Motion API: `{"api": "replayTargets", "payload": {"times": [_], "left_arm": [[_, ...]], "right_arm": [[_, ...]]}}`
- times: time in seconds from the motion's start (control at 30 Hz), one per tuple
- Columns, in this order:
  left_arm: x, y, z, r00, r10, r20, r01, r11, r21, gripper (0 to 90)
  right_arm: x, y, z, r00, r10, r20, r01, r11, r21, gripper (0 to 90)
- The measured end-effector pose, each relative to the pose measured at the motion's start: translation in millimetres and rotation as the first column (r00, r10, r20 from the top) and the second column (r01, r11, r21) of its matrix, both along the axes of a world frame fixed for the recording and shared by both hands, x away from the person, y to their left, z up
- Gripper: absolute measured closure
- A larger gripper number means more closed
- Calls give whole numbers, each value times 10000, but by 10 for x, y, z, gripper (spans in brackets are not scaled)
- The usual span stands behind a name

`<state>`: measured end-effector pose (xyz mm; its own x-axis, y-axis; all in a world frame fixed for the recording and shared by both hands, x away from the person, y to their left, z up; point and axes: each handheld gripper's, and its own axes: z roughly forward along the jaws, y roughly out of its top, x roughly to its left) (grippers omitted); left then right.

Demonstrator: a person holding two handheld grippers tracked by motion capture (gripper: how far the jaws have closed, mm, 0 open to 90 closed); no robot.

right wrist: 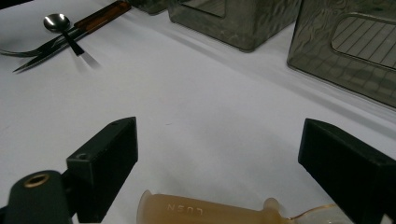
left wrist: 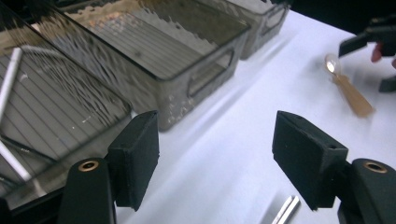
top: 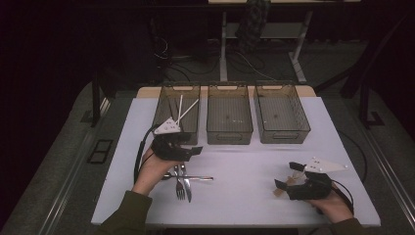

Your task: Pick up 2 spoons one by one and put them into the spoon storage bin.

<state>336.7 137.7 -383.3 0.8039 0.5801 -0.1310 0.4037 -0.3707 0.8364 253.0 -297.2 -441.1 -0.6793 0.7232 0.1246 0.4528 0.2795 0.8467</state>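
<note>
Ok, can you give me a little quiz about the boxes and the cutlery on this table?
1. How many bins stand on the table?
2. True or false: the right gripper has its fingers shut tight on the amber-handled spoon.
3. Which bin holds the white sticks? A) the left bin B) the middle one C) the right one

Key: 1. Three. 2. False: the fingers stand open, with the spoon lying between them. 3. A.
</note>
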Motion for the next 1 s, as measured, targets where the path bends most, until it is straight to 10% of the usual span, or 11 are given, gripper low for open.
{"api": "replayTargets", "payload": {"times": [0.27, 0.5, 0.8, 1.0], "left_arm": [[-216, 118, -109, 9998, -60, -169, 64, 9997, 240, 325], [-386, 136, -220, 9980, -303, -550, 341, 9970, 699, 538], [-442, 20, -409, 9796, -1128, -1665, 1311, 9860, 1030, 853], [-439, -29, -479, 9710, -1379, -1953, 1672, 9756, 1424, 889]], "right_arm": [[-5, -6, 7, 10000, -12, 70, 13, 10000, -54, 117], [-8, -18, 9, 10000, -67, 59, 67, 10000, -59, 117], [-8, 14, -1, 10000, -40, 29, 40, 9999, -112, 117], [-19, 32, 15, 9999, 30, 123, -28, 9999, -159, 117]]}}
